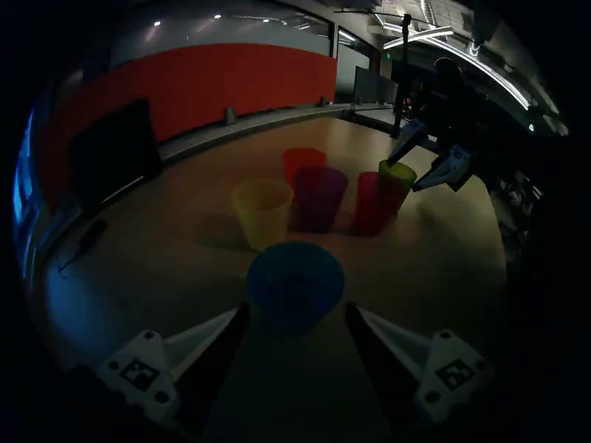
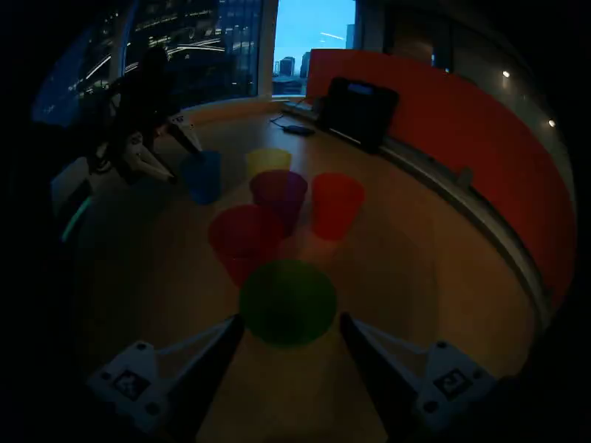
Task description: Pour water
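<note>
Cups stand upright, clustered; contents too dark.

I see six translucent plastic cups upright on the table, clustered close. In the left gripper view the blue cup is nearest, then the yellow cup, purple cup, red cup, orange cup and green cup.
</note>
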Available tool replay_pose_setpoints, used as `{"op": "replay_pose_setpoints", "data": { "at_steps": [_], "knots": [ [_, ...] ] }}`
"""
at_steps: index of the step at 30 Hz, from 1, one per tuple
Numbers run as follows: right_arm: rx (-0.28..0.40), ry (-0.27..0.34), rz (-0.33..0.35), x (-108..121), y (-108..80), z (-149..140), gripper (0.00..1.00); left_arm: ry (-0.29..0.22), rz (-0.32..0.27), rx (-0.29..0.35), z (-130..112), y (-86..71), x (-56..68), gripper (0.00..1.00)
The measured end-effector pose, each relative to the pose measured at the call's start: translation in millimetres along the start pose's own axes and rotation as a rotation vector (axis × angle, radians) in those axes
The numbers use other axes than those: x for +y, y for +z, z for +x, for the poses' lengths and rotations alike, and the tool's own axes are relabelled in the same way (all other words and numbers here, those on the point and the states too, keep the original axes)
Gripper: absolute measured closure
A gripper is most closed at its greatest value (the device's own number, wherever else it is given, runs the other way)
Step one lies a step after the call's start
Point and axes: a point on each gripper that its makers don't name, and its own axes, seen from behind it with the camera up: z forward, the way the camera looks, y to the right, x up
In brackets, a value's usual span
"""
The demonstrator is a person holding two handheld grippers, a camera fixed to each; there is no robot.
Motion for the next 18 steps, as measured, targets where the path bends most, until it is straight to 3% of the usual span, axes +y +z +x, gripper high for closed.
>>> {"op": "replay_pose_setpoints", "data": {
  "at_steps": [18],
  "knots": [
    [0.004,0.010,0.017,0,12.5,2,0.04,-0.006,-0.016,0.014,13,21.5,-1.0,0.04]
  ]
}}
